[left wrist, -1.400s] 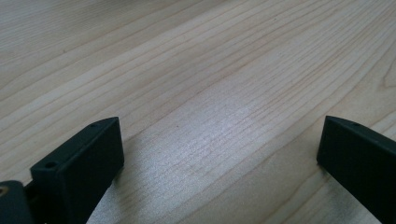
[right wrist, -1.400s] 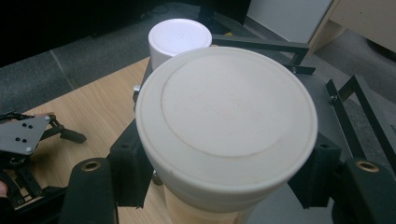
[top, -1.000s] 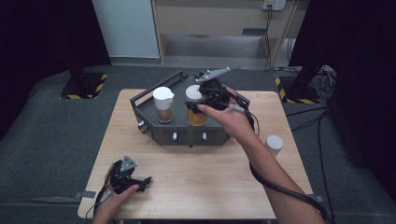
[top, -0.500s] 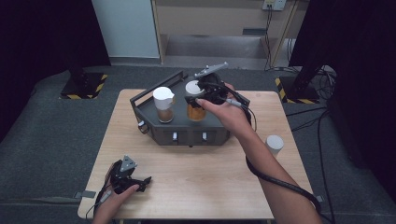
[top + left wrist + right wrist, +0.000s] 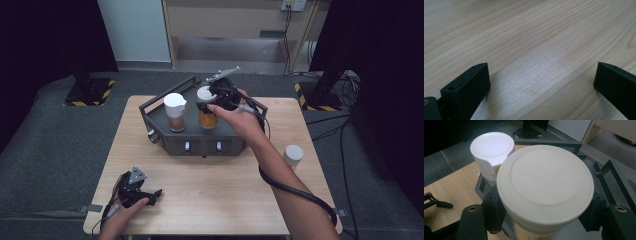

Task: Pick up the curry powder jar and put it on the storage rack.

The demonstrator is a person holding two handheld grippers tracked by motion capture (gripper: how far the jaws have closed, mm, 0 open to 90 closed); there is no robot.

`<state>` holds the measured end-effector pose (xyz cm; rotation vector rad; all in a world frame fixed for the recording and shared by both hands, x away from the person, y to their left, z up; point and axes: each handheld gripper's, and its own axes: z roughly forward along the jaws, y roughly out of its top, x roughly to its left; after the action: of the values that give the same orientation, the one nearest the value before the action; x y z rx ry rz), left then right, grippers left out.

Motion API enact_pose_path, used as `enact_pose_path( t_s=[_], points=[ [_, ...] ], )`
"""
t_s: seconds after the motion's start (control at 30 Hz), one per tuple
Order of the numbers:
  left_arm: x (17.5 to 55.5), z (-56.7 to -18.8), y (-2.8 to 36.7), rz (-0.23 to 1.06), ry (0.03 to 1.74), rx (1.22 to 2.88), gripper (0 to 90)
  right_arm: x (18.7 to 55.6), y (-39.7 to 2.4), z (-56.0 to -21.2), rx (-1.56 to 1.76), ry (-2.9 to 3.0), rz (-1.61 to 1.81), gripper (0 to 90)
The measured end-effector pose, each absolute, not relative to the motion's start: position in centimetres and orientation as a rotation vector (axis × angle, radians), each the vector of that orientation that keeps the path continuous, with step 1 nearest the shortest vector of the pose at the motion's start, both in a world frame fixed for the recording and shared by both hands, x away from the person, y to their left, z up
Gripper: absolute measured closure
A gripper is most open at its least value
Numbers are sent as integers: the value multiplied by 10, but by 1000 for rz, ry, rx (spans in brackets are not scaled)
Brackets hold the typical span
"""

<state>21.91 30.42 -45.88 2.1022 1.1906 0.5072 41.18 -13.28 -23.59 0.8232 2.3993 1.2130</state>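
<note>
I work in what looks like a lab or test room set up for recording, not a home. My pale wooden desk [image 5: 225, 195] stands alone on grey carpet flooring [image 5: 55, 150]. Black stands with yellow-and-black hazard-striped bases [image 5: 87, 92] flank it on both sides, loose black cables [image 5: 345, 85] trail across the floor at the right, and a wall socket with plugged leads [image 5: 292, 5] sits above a plain wooden cabinet front [image 5: 235, 20].
</note>
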Motion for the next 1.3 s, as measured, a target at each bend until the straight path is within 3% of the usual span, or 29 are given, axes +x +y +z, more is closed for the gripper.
enact_pose_path(
  t_s=[1.3],
  points=[
    [219, -459, 304, 504, 1191, 2103, 0, 429, -117, -267, 862, 2419, 1207, 341]
  ],
)
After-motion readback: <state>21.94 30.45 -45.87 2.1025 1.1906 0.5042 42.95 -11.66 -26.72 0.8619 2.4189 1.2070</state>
